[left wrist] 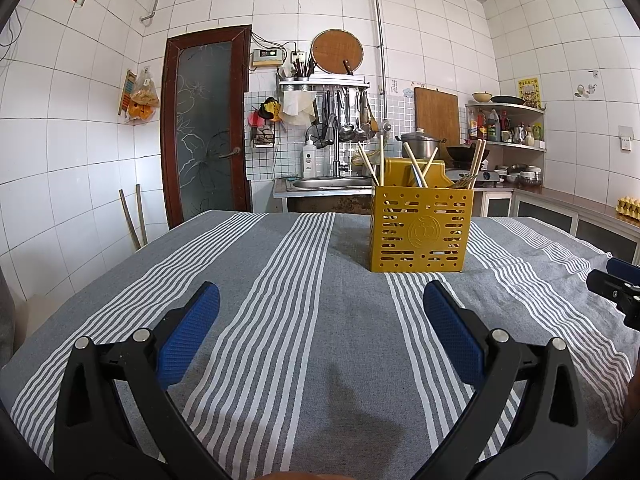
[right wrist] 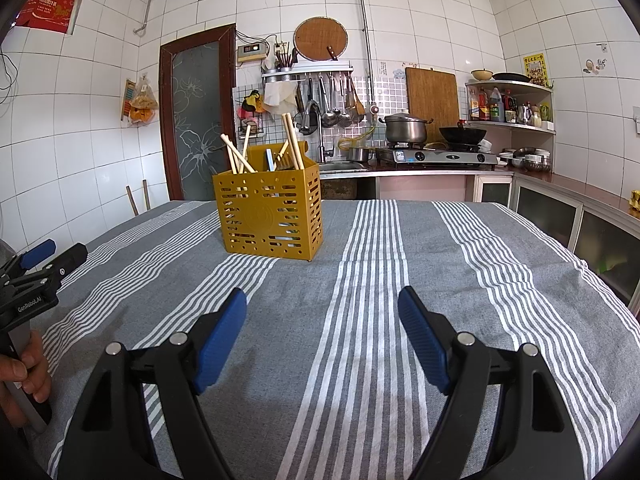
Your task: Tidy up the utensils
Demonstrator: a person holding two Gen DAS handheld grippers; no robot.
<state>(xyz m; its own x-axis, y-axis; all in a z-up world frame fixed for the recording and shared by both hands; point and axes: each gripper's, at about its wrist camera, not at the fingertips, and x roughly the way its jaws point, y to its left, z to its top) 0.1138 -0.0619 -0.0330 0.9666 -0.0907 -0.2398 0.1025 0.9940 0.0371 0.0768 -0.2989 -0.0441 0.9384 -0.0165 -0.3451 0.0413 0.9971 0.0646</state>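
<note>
The yellow holder (left wrist: pixel 421 230) is seen upright on the striped cloth (left wrist: pixel 280 320) that covers the counter, ahead of both grippers and well apart from each. From the left gripper (left wrist: pixel 320 308) it lies ahead and to the right; from the right gripper (right wrist: pixel 322 312) it lies ahead and to the left, so it is placed roughly between the two lines of sight. Neither gripper can be judged clearly the nearer. The left gripper is held spread, with nothing between its blue pads (left wrist: pixel 188 332); the right gripper is likewise spread wide and empty, only bare cloth being seen between its pads (right wrist: pixel 424 344). In the holder, several pale chopsticks (right wrist: pixel 236 156) are stood on end, their long axes near vertical but leaning apart in different directions, some crossed. Among them a blue-and-white flat piece (right wrist: pixel 270 160) is seen, and something like a fork head at the right side in the left view; what these are cannot be told for certain. How the holder is divided inside cannot be made out through its slotted wall. No loose utensil is seen on the cloth. The sorting is judged to be either done or to lie within the holder itself, in which case a reach forward and a downward approach over the rim would be called for.
</note>
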